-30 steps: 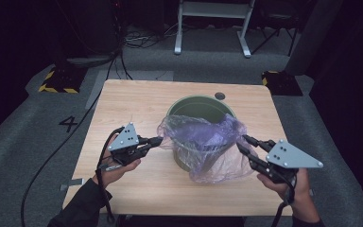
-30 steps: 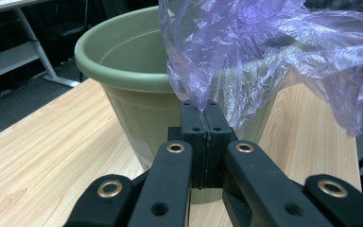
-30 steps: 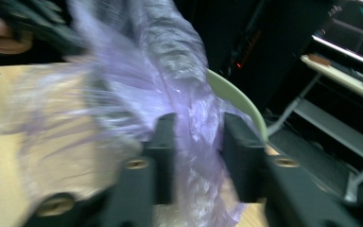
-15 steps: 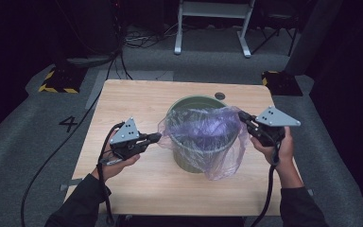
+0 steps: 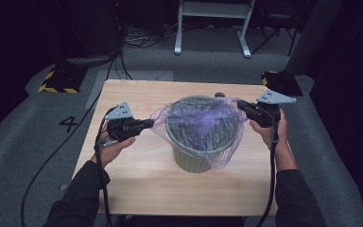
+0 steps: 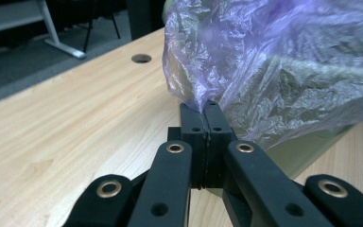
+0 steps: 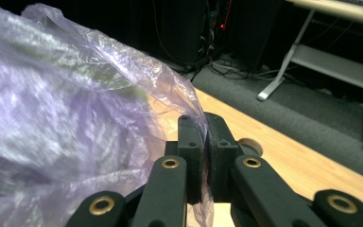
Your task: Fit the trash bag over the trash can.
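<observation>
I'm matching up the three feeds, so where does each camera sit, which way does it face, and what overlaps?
High view: above the person's side of the table, looking forward and down; forearms, hands, left claw and right claw show.
Left gripper view: on the left claw, looking along its shut jaws at the purple bag.
Right gripper view: on the right claw, looking along its shut jaws at the bag's film and floor beyond.
Shared: all three show the bag over the green bin.
</observation>
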`<action>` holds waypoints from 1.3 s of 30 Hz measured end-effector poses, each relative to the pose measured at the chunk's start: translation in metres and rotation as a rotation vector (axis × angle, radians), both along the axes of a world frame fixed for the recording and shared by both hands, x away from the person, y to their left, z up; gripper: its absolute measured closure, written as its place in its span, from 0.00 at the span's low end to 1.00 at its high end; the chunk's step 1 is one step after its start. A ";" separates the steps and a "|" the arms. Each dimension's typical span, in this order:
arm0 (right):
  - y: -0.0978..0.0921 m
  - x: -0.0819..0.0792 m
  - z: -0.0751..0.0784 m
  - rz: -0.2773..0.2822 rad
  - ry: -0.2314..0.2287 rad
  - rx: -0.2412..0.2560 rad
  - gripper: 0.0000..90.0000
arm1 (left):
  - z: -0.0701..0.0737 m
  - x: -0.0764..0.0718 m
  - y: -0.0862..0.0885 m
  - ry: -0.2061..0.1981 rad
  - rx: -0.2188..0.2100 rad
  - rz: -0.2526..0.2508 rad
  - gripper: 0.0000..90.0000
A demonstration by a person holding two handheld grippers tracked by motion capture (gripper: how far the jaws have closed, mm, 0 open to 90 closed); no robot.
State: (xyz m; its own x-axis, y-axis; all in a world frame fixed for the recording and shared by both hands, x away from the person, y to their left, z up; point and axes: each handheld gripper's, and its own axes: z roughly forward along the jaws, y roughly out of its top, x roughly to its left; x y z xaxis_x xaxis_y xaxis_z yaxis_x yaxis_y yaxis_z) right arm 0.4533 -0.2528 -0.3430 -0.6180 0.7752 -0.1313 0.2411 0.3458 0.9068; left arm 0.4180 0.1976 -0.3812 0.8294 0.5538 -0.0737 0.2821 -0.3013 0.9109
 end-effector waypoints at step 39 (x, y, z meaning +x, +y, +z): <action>-0.042 -0.045 -0.010 0.050 -0.043 0.027 0.36 | -0.009 -0.062 -0.007 -0.130 0.025 -0.127 0.20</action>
